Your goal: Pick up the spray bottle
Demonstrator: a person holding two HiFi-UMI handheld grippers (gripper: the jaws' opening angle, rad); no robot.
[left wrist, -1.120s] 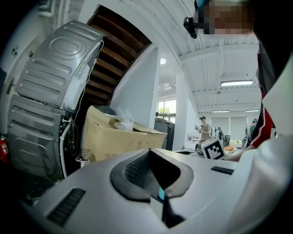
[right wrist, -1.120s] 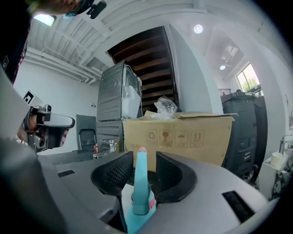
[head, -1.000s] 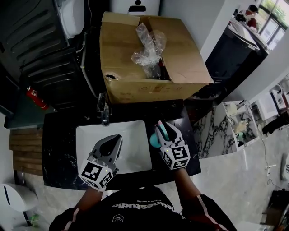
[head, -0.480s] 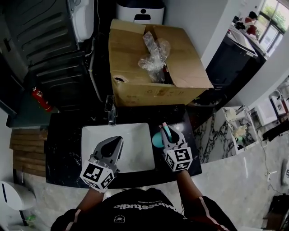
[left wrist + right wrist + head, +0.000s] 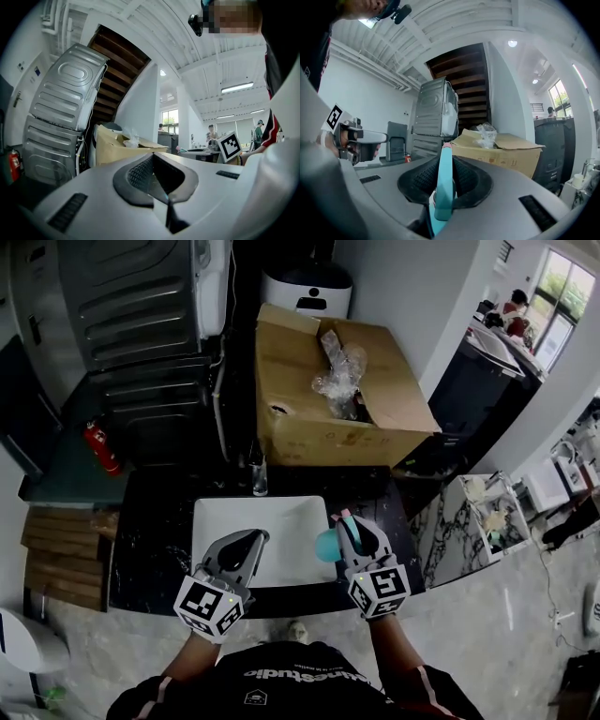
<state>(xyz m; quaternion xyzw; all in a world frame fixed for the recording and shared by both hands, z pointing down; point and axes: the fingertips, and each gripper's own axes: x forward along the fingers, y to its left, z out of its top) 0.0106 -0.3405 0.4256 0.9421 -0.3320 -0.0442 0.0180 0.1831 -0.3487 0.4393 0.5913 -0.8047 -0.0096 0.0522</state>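
Spray bottle (image 5: 328, 543): teal, pinched in the right claw (image 5: 351, 527) at the right rim of the sink (image 5: 244, 517), near the worktop (image 5: 150, 549) front edge.
Right claw: clamped on the bottle's narrow head, held level. Body sat below the pads, so the hold looked secure.
Left claw (image 5: 246, 542): pressed together, empty, parked over the sink front, out of the way.
Clearance: cardboard box (image 5: 309, 427) and faucet (image 5: 258, 479) at the back edge, well apart. Room open above and toward the front.
Unknown: whether the base was clear of the worktop.

Upside-down white print (image 5: 300, 673) on black shirt (image 5: 281, 701), too blurred to read
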